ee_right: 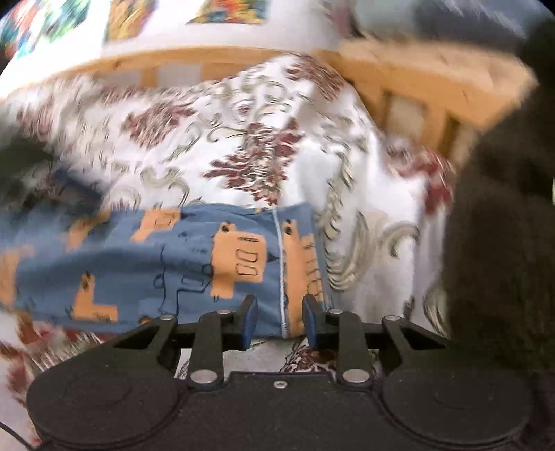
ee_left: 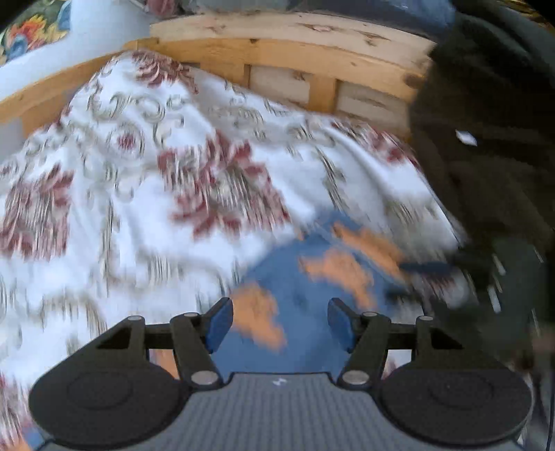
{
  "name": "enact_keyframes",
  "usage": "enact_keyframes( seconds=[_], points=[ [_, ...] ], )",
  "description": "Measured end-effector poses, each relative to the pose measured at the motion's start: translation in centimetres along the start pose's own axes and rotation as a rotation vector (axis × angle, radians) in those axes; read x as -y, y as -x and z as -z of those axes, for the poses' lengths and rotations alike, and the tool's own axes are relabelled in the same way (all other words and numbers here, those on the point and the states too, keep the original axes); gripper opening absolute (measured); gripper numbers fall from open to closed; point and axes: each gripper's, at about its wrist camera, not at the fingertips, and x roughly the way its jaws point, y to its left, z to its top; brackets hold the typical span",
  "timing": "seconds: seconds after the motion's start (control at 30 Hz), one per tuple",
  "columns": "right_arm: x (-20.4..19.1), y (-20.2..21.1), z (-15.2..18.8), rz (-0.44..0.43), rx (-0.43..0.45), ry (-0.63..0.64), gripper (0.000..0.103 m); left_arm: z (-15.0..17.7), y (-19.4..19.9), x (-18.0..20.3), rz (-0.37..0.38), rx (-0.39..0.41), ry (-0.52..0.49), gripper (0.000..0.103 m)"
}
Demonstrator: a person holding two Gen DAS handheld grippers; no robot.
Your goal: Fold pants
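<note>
Small blue pants with orange animal prints [ee_right: 180,263] lie on a white floral bedspread [ee_right: 242,138]. In the right wrist view they stretch from the left edge to the middle, with a pale seam near their right end. My right gripper [ee_right: 280,321] is open, its blue-padded fingers straddling the pants' near right edge. In the left wrist view the pants [ee_left: 305,298] lie just ahead, blurred. My left gripper [ee_left: 280,324] is open wide above the cloth and holds nothing. The other gripper shows blurred at the right of that view.
A wooden bed frame [ee_left: 284,59] runs along the far side of the bedspread [ee_left: 138,166]. A dark fuzzy mass [ee_right: 503,215] fills the right side of both views. A wall with colourful pictures [ee_right: 131,17] stands behind the bed.
</note>
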Motion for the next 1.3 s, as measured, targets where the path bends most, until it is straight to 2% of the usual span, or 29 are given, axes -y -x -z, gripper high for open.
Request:
enact_keyframes(
  seconds=[0.1, 0.2, 0.23, 0.3, 0.47, 0.53, 0.57, 0.6, 0.73, 0.83, 1.0, 1.07, 1.17, 1.3],
  points=[
    [1.4, 0.3, -0.1, -0.059, -0.001, -0.107, 0.029, 4.2, 1.0, 1.7, 0.032, -0.046, -0.044, 0.059],
    [0.8, 0.5, 0.1, -0.042, 0.009, -0.083, 0.029, 5.9, 0.5, 3.2, 0.006, -0.060, -0.096, 0.051],
    [0.5, 0.5, 0.3, -0.031, 0.013, -0.061, 0.029, 5.9, 0.2, 3.5, -0.012, -0.065, -0.108, 0.049],
    [-0.1, 0.5, 0.4, -0.014, 0.019, -0.025, 0.029, 5.9, -0.5, 4.3, -0.054, -0.072, -0.154, 0.034],
    [-0.3, 0.3, 0.5, 0.006, 0.025, 0.009, 0.029, 6.3, -0.1, 7.0, -0.070, -0.019, -0.278, 0.033],
    [-0.4, 0.2, 0.5, 0.008, 0.023, 0.009, 0.029, 6.7, -0.5, 8.1, -0.103, -0.022, -0.335, 0.033],
    [-0.4, 0.2, 0.5, 0.008, 0.021, 0.011, 0.029, 6.7, -1.0, 8.4, -0.121, -0.036, -0.350, 0.026],
    [-0.4, 0.2, 0.5, 0.009, 0.021, 0.015, 0.029, 6.7, -1.5, 8.5, -0.129, -0.058, -0.346, 0.019],
    [-0.6, 0.2, 0.7, 0.013, 0.022, 0.030, 0.029, 6.1, -1.8, 7.3, -0.105, -0.076, -0.254, 0.019],
    [-0.7, 0.2, 0.7, 0.017, 0.020, 0.035, 0.029, 5.8, -2.0, 6.9, -0.120, -0.085, -0.246, 0.018],
    [-0.8, 0.1, 0.7, 0.026, 0.018, 0.040, 0.027, 5.8, -2.7, 7.2, -0.137, -0.128, -0.272, 0.000],
    [-0.6, 0.1, 0.6, 0.034, 0.022, 0.035, 0.023, 5.8, -2.6, 7.5, -0.143, -0.124, -0.283, 0.000],
    [-0.4, 0.1, 0.6, 0.037, 0.025, 0.022, 0.022, 5.7, -2.0, 7.5, -0.069, -0.138, -0.239, 0.000],
    [-0.7, 0.1, 0.7, 0.046, 0.028, 0.038, 0.022, 6.1, -2.3, 7.0, -0.060, -0.161, -0.196, 0.000]
  ],
)
